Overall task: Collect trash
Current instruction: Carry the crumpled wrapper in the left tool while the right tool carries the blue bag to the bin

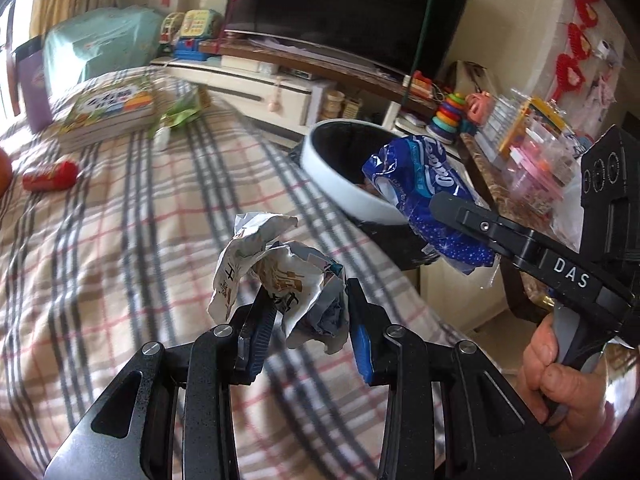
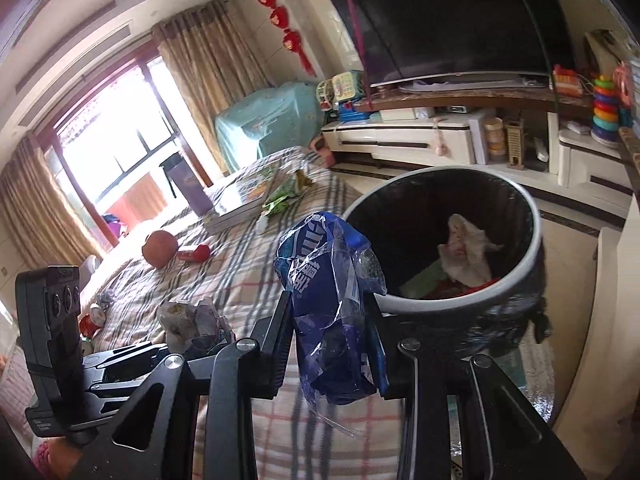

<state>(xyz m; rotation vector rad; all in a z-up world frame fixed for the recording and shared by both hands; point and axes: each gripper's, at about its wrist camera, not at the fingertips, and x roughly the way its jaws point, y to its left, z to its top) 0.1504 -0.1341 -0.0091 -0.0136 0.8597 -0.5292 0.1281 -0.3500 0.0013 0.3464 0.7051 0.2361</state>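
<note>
My left gripper (image 1: 306, 296) is shut on a crumpled white paper wrapper (image 1: 276, 276), held above the plaid bed cover; the wrapper also shows in the right wrist view (image 2: 188, 320). My right gripper (image 2: 330, 312) is shut on a crumpled blue plastic wrapper (image 2: 328, 304), held just left of the bin's rim; the blue wrapper shows in the left wrist view (image 1: 424, 196) too. The black trash bin with a white rim (image 2: 536, 240) stands beside the bed and holds crumpled tissue (image 2: 468, 248) and other scraps. The bin also shows in the left wrist view (image 1: 320, 168).
On the bed lie a red can (image 1: 50, 176), a green wrapper (image 1: 182, 114), a stack of books (image 1: 108, 108) and an orange ball (image 2: 160, 248). A TV (image 2: 448, 20) on a white cabinet stands behind. A cluttered side counter (image 1: 532, 148) is at right.
</note>
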